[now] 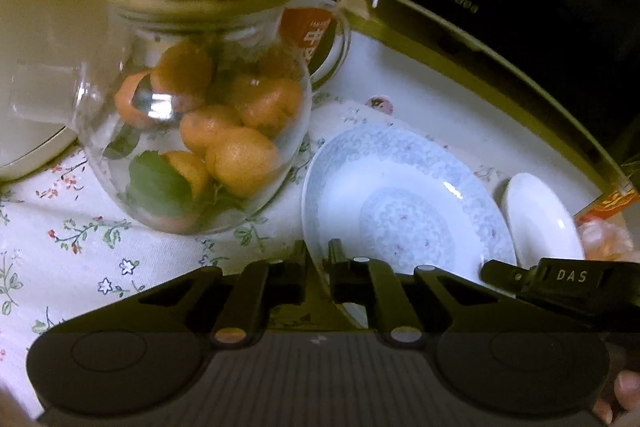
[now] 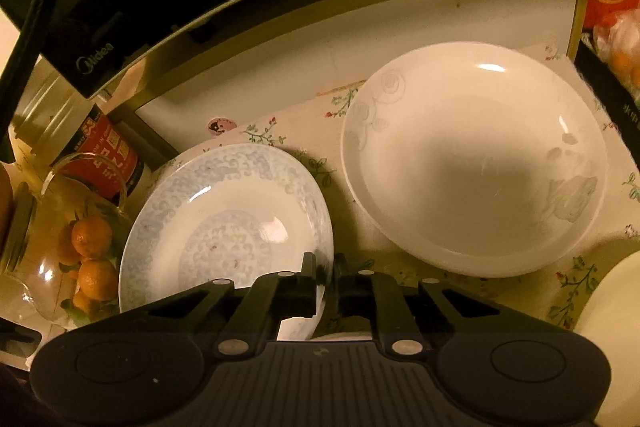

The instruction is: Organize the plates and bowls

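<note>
Blue-patterned plate (image 1: pixel 404 195) sits clamped between your two grippers, left gripper (image 1: pixel 318 259) on its left rim, right gripper (image 2: pixel 325 269) opposite.

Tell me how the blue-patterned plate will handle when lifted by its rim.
The blue-patterned plate is probably stiff and breakable: it looks like glazed ceramic. Its glossy highlights suggest a slippery rim. Both grippers, left and right, pinch opposite edges, so it may tilt if one slips.

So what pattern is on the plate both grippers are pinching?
Pale blue scrollwork on white plate, rim band and centre; clearest in the right wrist view.
</note>
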A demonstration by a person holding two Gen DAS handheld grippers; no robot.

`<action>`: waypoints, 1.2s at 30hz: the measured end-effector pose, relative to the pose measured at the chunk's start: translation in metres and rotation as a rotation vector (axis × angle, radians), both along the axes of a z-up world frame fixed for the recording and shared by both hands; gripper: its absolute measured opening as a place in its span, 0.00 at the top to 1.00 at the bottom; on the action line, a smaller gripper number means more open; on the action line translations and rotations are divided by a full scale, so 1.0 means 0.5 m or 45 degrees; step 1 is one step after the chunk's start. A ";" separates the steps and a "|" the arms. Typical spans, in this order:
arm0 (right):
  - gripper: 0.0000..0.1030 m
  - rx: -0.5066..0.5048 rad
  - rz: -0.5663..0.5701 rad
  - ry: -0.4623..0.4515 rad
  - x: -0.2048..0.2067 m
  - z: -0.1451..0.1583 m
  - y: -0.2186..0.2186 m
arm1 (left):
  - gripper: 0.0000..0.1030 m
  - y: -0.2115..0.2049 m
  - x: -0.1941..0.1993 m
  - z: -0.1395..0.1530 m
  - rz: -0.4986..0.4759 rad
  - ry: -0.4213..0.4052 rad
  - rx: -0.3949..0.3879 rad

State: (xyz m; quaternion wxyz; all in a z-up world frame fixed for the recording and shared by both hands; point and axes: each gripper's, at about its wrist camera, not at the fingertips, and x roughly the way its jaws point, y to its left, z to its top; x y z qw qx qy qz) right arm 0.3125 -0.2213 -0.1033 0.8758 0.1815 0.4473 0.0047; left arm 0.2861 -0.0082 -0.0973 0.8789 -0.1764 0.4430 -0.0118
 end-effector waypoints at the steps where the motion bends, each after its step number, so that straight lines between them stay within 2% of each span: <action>1: 0.92 0.000 0.000 -0.010 0.000 0.002 0.000 | 0.91 0.002 -0.001 0.005 0.003 -0.002 -0.008; 8: 0.92 0.036 0.002 -0.065 -0.018 0.032 -0.017 | 0.92 0.004 -0.010 0.024 0.000 -0.008 -0.038; 23: 0.92 0.083 -0.011 -0.136 -0.084 0.079 -0.021 | 0.91 0.024 -0.080 0.110 -0.019 -0.093 -0.053; 33: 0.92 0.104 -0.012 -0.171 -0.170 0.119 -0.015 | 0.91 0.022 -0.166 0.189 -0.071 -0.187 0.005; 36: 0.91 0.069 0.008 -0.188 -0.206 0.139 -0.006 | 0.91 0.020 -0.201 0.206 -0.089 -0.209 0.044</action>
